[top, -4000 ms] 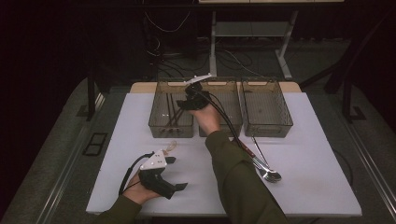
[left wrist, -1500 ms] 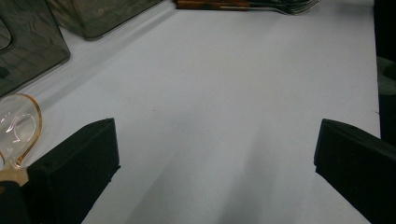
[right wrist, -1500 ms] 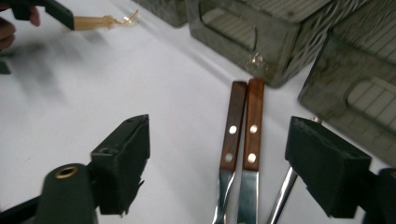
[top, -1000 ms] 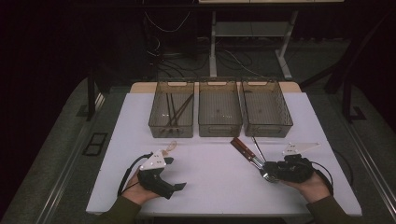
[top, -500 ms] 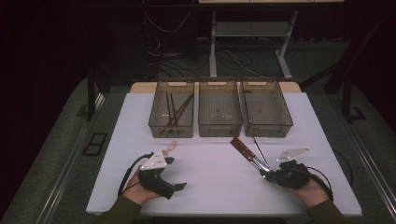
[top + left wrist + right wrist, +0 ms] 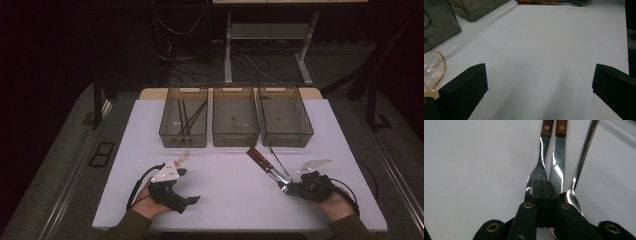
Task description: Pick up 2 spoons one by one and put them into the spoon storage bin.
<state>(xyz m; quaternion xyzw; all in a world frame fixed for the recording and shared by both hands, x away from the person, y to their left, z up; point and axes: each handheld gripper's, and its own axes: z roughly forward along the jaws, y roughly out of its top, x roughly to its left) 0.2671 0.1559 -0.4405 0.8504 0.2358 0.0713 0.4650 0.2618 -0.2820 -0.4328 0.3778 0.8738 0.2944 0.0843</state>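
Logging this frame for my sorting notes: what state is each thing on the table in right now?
Left gripper: open, nothing between its jaws.
Right gripper: shut over the cutlery.
Wooden-handled fork: flat on the table.
Wooden-handled knife: flat beside it.
Left bin: holds chopsticks.
Middle bin: looks empty.
Right bin: looks empty.

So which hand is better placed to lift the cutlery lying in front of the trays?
Right. The right gripper sits shut over the wooden-handled fork, beside the knife. The left gripper rests open, apart from them, on the white table.
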